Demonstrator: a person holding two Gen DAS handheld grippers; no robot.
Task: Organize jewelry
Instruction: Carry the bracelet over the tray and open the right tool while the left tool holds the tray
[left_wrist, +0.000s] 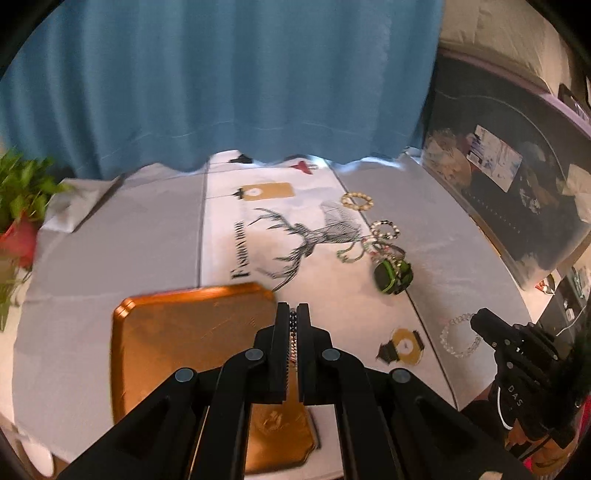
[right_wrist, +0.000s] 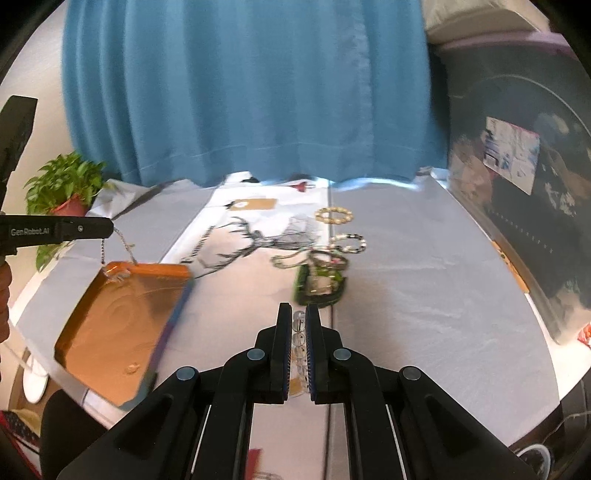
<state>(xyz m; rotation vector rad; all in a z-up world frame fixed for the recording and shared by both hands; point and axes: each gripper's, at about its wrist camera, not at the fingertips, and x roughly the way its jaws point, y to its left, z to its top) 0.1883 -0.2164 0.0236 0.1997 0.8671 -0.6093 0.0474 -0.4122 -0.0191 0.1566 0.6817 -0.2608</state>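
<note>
Left gripper (left_wrist: 293, 314) clamped on thin chain (right_wrist: 110, 243) dangling over orange tray (right_wrist: 122, 325), right gripper (right_wrist: 299, 314) pinching clear bead bracelet (right_wrist: 298, 332); either could snag or slip; further off, loose jewelry pile (right_wrist: 321, 266) on cloth

Home room: blue curtain (right_wrist: 251, 92), potted plant (right_wrist: 64, 184), printed tablecloth (right_wrist: 424, 295) on table.
</note>
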